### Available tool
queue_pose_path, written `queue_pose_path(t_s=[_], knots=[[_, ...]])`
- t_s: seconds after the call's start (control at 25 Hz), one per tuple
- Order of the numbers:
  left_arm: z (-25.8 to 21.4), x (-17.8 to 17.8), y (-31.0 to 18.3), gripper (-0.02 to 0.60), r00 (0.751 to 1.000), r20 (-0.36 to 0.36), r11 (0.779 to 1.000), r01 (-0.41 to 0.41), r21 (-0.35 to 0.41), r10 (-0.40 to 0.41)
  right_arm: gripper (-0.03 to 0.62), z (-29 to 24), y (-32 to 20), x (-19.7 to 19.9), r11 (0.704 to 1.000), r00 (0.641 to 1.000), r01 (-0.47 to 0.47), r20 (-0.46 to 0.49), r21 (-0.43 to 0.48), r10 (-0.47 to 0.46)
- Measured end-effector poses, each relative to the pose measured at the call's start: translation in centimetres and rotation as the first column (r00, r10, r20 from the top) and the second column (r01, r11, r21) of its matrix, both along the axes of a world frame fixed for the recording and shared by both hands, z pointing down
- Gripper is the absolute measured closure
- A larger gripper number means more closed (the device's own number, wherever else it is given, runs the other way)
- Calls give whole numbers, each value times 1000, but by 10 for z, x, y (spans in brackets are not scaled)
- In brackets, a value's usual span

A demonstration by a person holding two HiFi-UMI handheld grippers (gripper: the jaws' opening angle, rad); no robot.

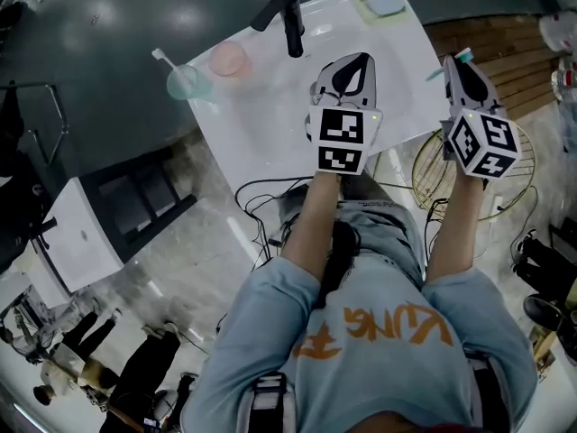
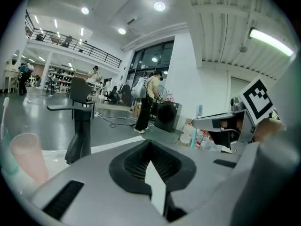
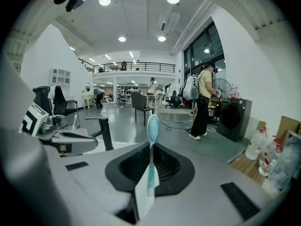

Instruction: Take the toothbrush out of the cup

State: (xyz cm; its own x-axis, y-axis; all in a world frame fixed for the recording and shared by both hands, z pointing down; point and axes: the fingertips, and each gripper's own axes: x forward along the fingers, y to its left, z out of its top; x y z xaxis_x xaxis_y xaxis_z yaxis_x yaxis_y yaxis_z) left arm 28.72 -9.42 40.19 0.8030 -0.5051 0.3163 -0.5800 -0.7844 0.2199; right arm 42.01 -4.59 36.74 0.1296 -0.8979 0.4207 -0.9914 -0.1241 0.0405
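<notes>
A teal toothbrush (image 3: 151, 140) stands clamped between the jaws of my right gripper (image 3: 149, 173), its bristle head (image 1: 464, 55) poking out past the tips. In the head view the right gripper (image 1: 462, 63) hovers off the right edge of the white sink counter (image 1: 270, 124). My left gripper (image 1: 353, 63) is shut with nothing in it, above the counter's middle right. At the counter's far left sit a pink cup (image 1: 228, 59) and a clear teal cup (image 1: 185, 81) that holds a white toothbrush (image 1: 162, 59). Both grippers are well away from those cups.
A black faucet (image 1: 288, 16) rises at the counter's back, between the cups and the grippers. A small dish (image 1: 384, 4) lies in the far right corner. A wire basket (image 1: 433, 174) stands on the floor below the right gripper, and cables (image 1: 257, 201) trail by the counter's near edge.
</notes>
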Motion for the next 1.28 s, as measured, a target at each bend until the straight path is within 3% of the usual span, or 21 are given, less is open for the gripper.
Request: queue_pose_path(t_s=[0.32,0.6,1.28], knots=[[31,40,15,569,999,29,999,23,-42,-22,549,34,17,39,991,999,39,-2,-126,-40],[67,55,6,569,994,86,996,66,-62,-60,549,69,12,61,969,997,81,29,-234,-76],[124,46,-6,569,978,137,973,176,-150,-156,549,140,-10,67,940,986,144,122,-308,-111]])
